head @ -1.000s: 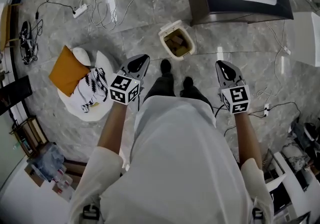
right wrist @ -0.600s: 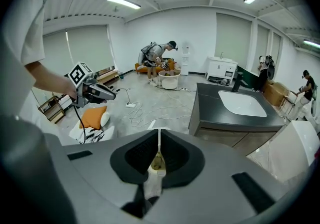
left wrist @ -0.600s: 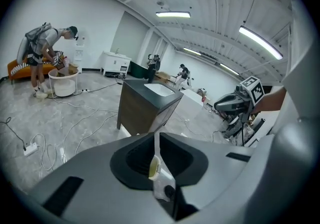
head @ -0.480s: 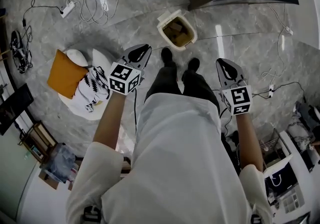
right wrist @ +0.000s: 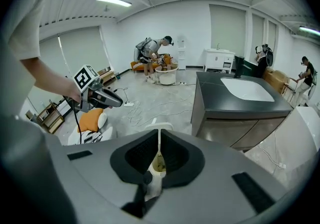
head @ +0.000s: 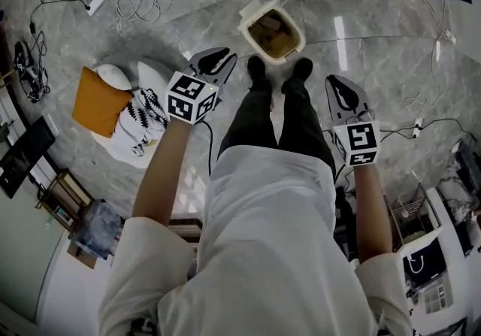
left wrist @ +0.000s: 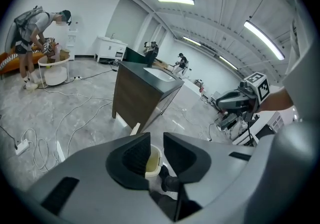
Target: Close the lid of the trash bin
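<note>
The trash bin (head: 246,26) stands lid-up on the floor at twelve o'clock from the person's shoes (head: 257,70). The left gripper (head: 216,58), at nine o'clock of them, is opening its jaws on nothing. The right gripper (head: 340,91), at three o'clock, is closed and empty.

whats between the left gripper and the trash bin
Only bare floor, in the head view: the left gripper, jaws opening and empty, hangs short of the trash bin.
</note>
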The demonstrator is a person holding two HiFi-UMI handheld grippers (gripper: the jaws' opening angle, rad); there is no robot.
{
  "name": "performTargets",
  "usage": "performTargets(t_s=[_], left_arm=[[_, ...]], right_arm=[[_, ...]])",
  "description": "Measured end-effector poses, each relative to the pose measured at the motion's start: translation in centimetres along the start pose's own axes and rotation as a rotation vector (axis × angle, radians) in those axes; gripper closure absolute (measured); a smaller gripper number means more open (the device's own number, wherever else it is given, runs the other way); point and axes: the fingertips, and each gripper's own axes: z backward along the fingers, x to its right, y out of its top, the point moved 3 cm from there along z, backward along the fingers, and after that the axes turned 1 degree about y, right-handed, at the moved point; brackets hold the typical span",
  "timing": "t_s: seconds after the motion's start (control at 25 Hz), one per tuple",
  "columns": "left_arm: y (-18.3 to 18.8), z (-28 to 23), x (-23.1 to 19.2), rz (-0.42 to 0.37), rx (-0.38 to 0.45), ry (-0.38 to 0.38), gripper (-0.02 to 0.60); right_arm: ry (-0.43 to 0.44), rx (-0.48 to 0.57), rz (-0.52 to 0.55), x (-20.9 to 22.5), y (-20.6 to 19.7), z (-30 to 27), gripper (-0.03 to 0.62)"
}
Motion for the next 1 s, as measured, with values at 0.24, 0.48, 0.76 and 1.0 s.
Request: performTargets(t_s=[0.24,0.48,0.76,1.0], left_arm=[[-2.2,-4.7,-2.2,0.004,-0.076,-0.007,0.451],[-4.0,-9.0,-4.4,-0.013,-0.139,-0.012,0.443],[-5.8,-13.5,-7.3,-0.054,-0.251,-0.010,0.377],[-6.8,-16.6,-8.6,-0.068,-0.298,-0.007,0.364]], right_arm=[[0.018,-0.036,-0.012,0.5,-2.1,-2.6,0.559],[0.051,-0.082,-0.043,0.6,-5.1,-4.9,0.557],[0.076,-0.104,-0.083,0.0,-6.9,-6.7,0.559],[0.081,-0.109,-0.105,0.3,-8.2,-7.8,0.559]])
